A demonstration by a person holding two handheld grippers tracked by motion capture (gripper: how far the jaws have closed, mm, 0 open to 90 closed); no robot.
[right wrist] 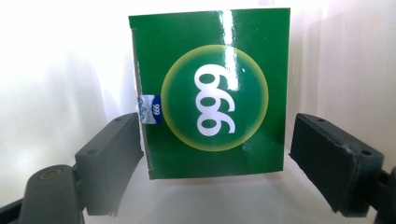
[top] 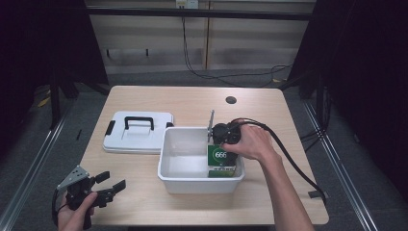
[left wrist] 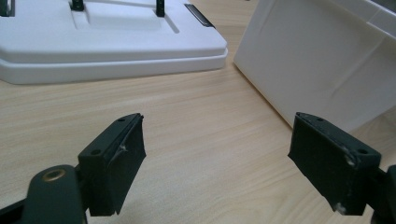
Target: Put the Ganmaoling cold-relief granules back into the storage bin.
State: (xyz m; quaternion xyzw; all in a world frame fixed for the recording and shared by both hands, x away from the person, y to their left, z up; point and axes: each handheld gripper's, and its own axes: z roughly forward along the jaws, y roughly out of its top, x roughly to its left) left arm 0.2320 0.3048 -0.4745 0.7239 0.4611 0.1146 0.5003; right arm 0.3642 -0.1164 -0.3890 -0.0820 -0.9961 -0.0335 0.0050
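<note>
- The right claw (top: 226, 150) is held down inside the white plastic bin (top: 169, 179) at its right end, with a hand wrapped over its body.
- A green box (right wrist: 212, 95) marked "666" is seen standing in the bin's right front corner, against the white wall.
- In the right gripper view the jaws are spread wide on either side of the box; the left jaw is just beside its edge and the right jaw is apart from it, so nothing is gripped.
- The left claw (top: 109, 185) is held low over the worktop (top: 192, 98) at its front left corner, jaws wide apart and empty.
- A white lid (top: 137, 132) with a black handle is laid flat just left of the bin.
</note>
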